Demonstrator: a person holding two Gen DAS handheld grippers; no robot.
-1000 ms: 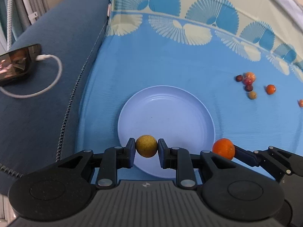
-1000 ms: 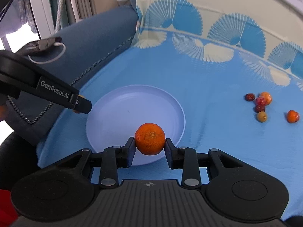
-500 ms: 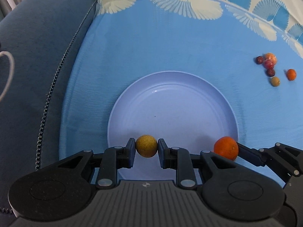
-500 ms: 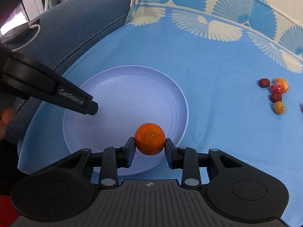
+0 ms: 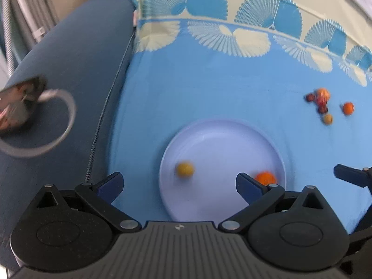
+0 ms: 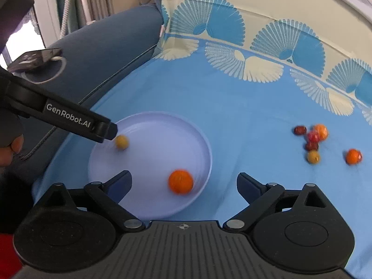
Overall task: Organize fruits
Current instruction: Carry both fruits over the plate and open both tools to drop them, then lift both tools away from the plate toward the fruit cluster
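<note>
A pale blue plate (image 5: 223,137) (image 6: 162,125) lies on the blue cloth. A yellow-brown fruit (image 5: 184,169) (image 6: 121,141) lies in the plate's left part. An orange (image 5: 265,178) (image 6: 181,181) lies in its near right part. My left gripper (image 5: 179,184) is open and empty above the plate's near left edge. My right gripper (image 6: 183,183) is open and empty above the plate's near right edge. One left finger (image 6: 69,118) shows in the right wrist view. One right finger (image 5: 351,175) shows in the left wrist view.
Several small fruits lie in a cluster on the cloth to the right (image 5: 322,103) (image 6: 311,139), with a small orange one (image 5: 348,108) (image 6: 353,156) apart from them. A dark blue sofa (image 5: 69,69) with a phone and white cable (image 5: 28,121) (image 6: 34,58) is at the left.
Both grippers have opened and let go of their fruits, which now lie in the plate. Both grippers have pulled back and up from the plate.
</note>
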